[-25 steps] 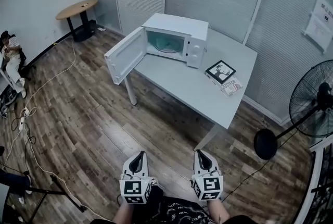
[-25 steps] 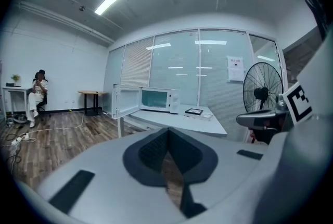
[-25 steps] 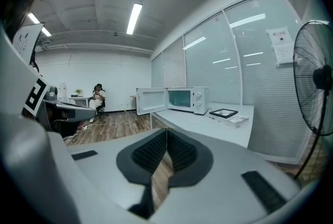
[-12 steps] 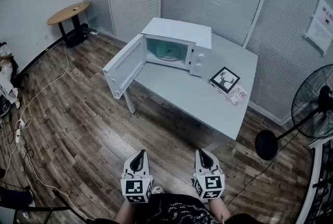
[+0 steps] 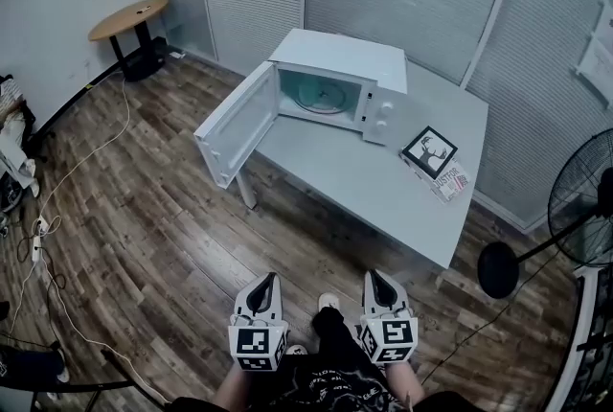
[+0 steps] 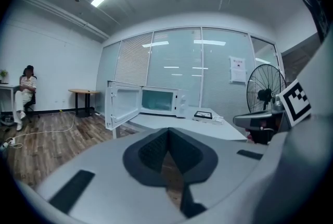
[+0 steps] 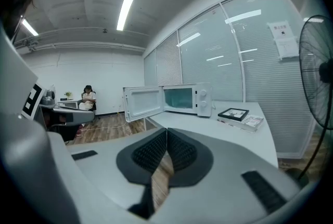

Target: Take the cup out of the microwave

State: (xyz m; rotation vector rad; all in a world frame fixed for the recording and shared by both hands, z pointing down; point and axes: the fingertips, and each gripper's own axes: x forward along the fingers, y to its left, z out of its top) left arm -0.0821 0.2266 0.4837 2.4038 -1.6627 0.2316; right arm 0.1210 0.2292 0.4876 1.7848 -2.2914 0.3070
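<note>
Left tongs [image 5: 267, 280]: closed, with nothing in them, down at 6 o'clock in the head view.
Right tongs [image 5: 373, 277]: closed too and empty, just beside the left ones.
Floor [image 5: 163, 228]: wood, lying between the tongs and the surface.
Surface [image 5: 364, 175]: a grey table up at 12 o'clock, well apart from the tongs.
Microwave [image 5: 340, 80]: white, on the far end of the surface at 12 o'clock.
Door [image 5: 237, 123]: wide open, sticking out toward 10 o'clock.
Cup: it should be inside the microwave, but I can see only a round plate [image 5: 319, 96] in there.
Picture frame [image 5: 429, 151]: on the surface at 1 o'clock.
Done: the door is open.
Left to do: I think everything else. Get close, open the tongs, reach in, grab the cup and bring it out.
</note>
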